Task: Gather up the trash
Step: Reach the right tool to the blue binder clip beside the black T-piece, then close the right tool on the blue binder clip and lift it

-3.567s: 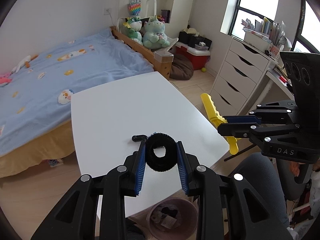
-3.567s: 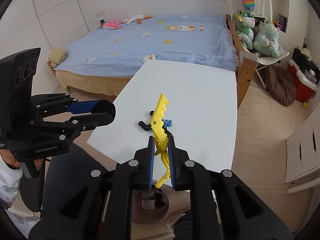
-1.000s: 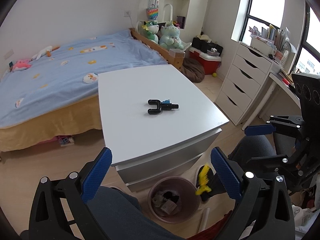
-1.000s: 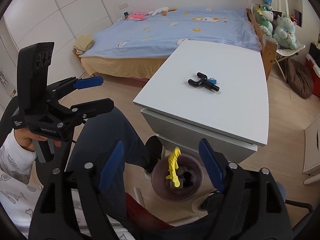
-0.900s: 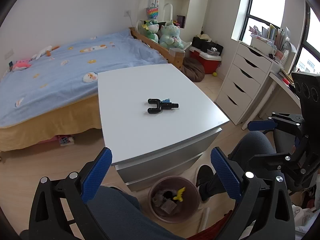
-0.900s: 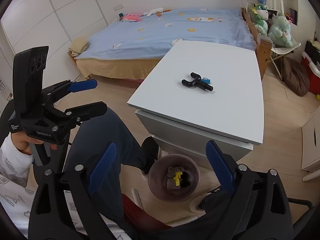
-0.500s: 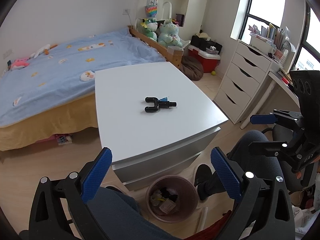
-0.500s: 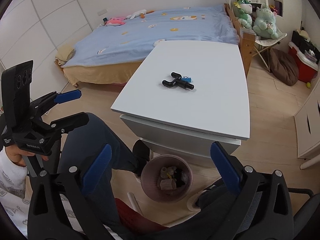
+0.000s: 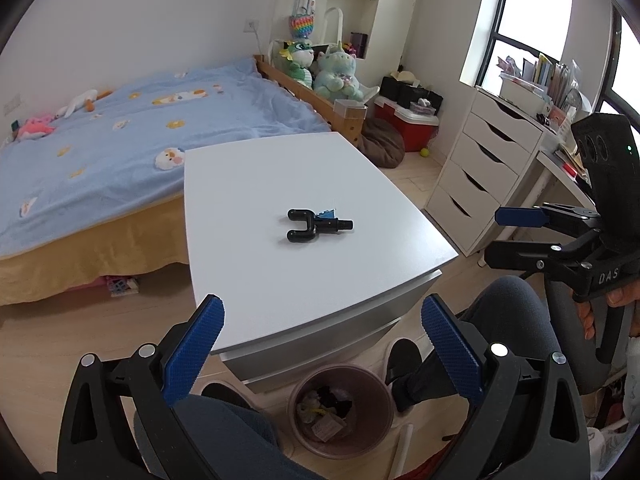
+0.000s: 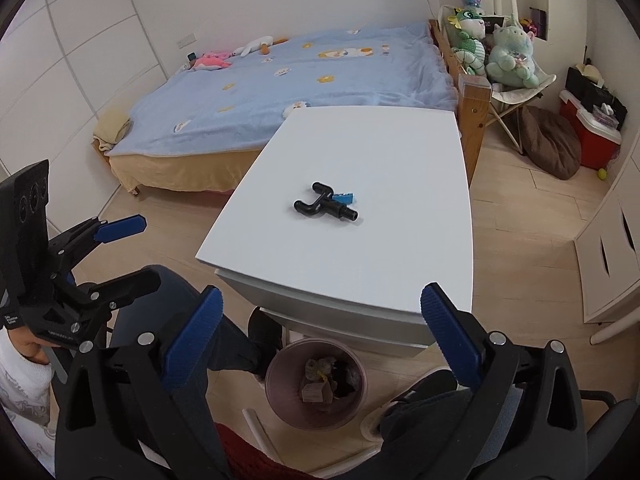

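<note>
Nearest, the left gripper [image 9: 322, 344] stands wide open with nothing between its blue pads [image 9: 192, 350], and the right gripper [image 10: 320, 338] is the same, its jaws having just spread to full width and holding nothing. Both point down toward the floor in front of a seated person, whose dark trouser legs [image 9: 508, 320] flank the view; a hand [image 10: 28, 346] in a white sleeve grips the left tool's handle. Just below the pads, on the wooden floor against the front of the table, sits a round pinkish bin [image 10: 316, 386] with crumpled scraps, a small box and a bit of yellow inside it. Above the bin is the white table [image 9: 260, 280], its top bare except for a black Y-shaped part [image 9: 316, 226] lying flat near the middle, with a small blue piece [image 10: 344, 198] touching its far side. Beyond the table is a bed [image 10: 304, 80] under a light blue blanket, plush toys [image 10: 492, 46] on a chair at its end, a red cooler [image 9: 408, 128] on the floor, and white drawers [image 9: 480, 172] by the window.
</note>
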### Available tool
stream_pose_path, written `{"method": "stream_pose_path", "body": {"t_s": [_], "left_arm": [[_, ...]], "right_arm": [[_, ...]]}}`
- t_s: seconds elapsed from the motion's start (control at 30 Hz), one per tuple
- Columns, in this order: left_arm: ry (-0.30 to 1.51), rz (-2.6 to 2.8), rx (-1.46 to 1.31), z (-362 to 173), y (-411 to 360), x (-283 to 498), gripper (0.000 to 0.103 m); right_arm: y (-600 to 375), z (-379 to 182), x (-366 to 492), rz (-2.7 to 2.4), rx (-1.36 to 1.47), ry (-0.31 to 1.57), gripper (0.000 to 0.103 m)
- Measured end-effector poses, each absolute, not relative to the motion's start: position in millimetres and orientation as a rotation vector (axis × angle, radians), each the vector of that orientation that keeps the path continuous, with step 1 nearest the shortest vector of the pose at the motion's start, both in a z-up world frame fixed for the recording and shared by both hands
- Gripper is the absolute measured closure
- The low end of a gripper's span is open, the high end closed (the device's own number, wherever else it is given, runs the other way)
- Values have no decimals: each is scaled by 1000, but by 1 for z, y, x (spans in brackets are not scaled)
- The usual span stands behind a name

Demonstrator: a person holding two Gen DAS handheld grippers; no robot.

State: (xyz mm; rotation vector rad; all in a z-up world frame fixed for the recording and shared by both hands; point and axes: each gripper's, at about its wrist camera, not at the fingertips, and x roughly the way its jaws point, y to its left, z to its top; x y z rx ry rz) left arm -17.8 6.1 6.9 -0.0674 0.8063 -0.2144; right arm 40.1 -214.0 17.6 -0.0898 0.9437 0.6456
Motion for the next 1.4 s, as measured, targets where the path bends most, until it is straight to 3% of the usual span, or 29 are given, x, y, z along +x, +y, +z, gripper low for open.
{"method": "stream_pose_path", "body": {"t_s": [0.8, 0.87, 0.93, 1.07, 1.23, 1.4], "left_arm": [[821, -206, -88, -3, 15, 10, 8], [822, -202, -92, -3, 17, 10, 8], [823, -197, -98, -4, 19, 10, 8], [827, -188, -106, -5, 24, 10, 8], [834, -176, -119, -9, 29, 10, 8], [839, -176, -122, -11, 30, 12, 8]], "right_arm": [[-135, -35, 159, 630, -248, 1056, 5], [-128, -43, 164, 635, -258, 1069, 9], [-124, -50, 168, 636, -269, 1083, 23], [-117, -60, 174, 646, -269, 1105, 36], [-110, -68, 177, 650, -290, 1111, 62], [-107, -73, 179, 659, -298, 1119, 70]]}}
